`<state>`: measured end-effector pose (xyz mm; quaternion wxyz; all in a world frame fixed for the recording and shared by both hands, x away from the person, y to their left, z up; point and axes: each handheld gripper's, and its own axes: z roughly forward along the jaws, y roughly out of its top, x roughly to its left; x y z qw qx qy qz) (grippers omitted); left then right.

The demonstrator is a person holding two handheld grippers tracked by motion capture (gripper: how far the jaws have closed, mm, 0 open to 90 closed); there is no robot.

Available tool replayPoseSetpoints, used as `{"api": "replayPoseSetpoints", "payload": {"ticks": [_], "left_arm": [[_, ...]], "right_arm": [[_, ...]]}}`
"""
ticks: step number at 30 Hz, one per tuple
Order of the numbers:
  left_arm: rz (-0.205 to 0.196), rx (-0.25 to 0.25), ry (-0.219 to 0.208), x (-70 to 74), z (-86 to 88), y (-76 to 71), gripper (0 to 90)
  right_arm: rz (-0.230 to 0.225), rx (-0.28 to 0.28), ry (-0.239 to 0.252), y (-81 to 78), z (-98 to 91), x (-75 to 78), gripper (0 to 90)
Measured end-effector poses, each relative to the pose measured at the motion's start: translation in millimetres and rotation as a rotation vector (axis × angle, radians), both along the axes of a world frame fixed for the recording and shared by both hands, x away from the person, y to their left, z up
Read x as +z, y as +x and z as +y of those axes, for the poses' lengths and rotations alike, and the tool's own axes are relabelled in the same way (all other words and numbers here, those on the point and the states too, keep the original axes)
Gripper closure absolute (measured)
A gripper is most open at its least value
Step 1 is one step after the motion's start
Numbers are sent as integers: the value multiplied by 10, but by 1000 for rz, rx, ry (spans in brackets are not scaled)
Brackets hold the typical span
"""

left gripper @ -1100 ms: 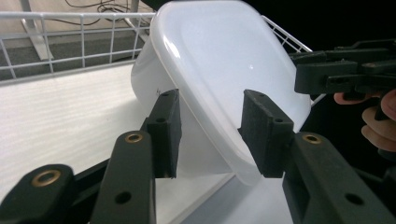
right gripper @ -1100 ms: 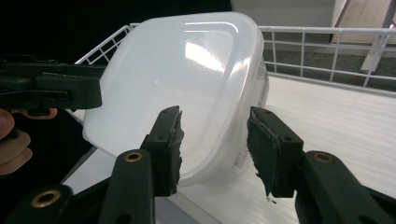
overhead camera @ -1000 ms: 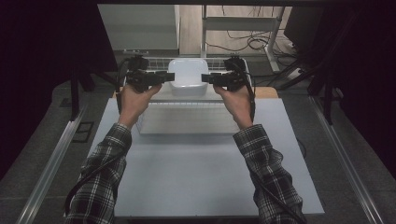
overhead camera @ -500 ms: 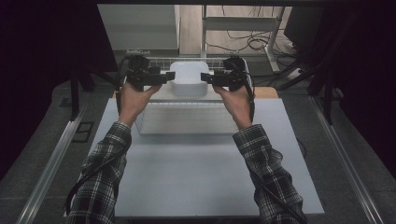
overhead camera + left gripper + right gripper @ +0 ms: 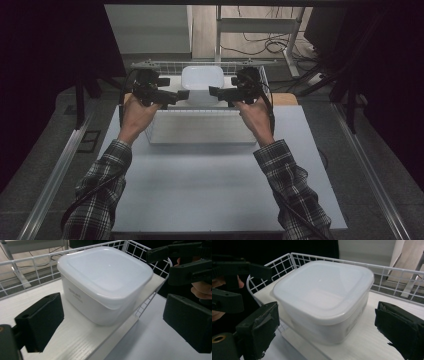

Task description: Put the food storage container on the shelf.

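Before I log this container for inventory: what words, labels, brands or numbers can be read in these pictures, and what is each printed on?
Faint grey print, two short lines, on the side wall of the white lidded container: too small and pale to read.
A second faint mark on another wall of it, seen in the right gripper view: blurred, unreadable.
No readable text on the lid, the wire rack, the shelf board or the table.

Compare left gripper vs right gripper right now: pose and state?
The left gripper sits at the left side of the white lidded container and points right; the right gripper sits at its right side and points left. Shared: both have just been opening, jaws wide and off the container, which rests on the white shelf.
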<state>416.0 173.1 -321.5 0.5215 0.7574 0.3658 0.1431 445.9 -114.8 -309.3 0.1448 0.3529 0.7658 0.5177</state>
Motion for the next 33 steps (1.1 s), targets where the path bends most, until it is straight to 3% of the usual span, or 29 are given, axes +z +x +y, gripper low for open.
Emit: {"api": "replayPoseSetpoints", "payload": {"ticks": [1, 4, 7, 11, 12, 16, 22, 33], "left_arm": [[0, 0, 0, 0, 0, 0, 21], [-58, -4, 35, -17, -32, -108, 33], [-104, -42, 77, -33, -69, -199, 60], [-113, -71, 63, -48, -71, -284, 82], [-109, -84, 35, -64, -58, -335, 83], [-97, -98, 6, -140, -39, -425, 66], [-55, -122, 1, -271, -41, -486, 26], [4, -141, -74, -603, 24, -653, 0]], "right_arm": [[-3, 5, -6, -27, 1, -7, 48], [-18, 18, -30, -100, -3, -38, 40], [-21, 34, -41, -160, -25, -77, 34], [-29, 53, -52, -241, -58, -123, 25], [-32, 56, -55, -260, -64, -132, 24], [-51, 71, -72, -340, -85, -172, 18], [-58, 89, -84, -430, -104, -245, 15], [-59, 109, -102, -566, -151, -443, 8]]}}
